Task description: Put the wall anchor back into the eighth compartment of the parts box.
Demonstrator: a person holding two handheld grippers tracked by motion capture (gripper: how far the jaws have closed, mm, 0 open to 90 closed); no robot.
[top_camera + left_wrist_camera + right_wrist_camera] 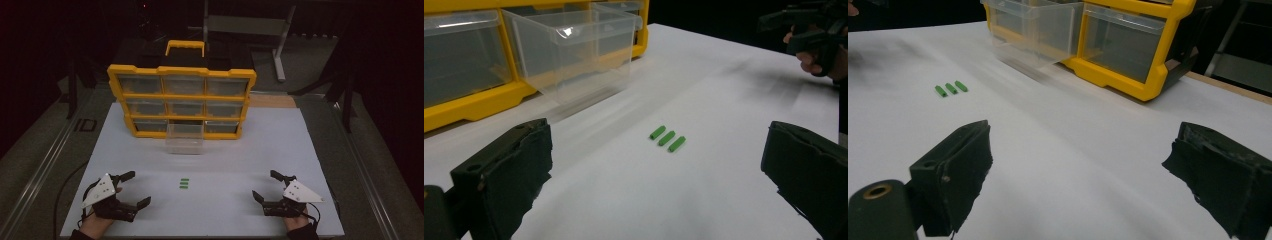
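Start of pick-up step: left gripper (136,189) and right gripper (264,185) resting wide open, empty. Three green pegs (184,184) midway between, before pulled-out clear drawer (185,139). Next: reach, pinch one peg.

My left tool (134,189) sits low at the near left of the counter (225,150), held from below by my left hand (97,220), jaws spread wide with nothing between them. My right tool (265,185) sits low at the near right, held by my right hand (295,222), jaws likewise wide apart and empty. Both tools point forward and slightly inward, well apart from each other, grey plates uppermost
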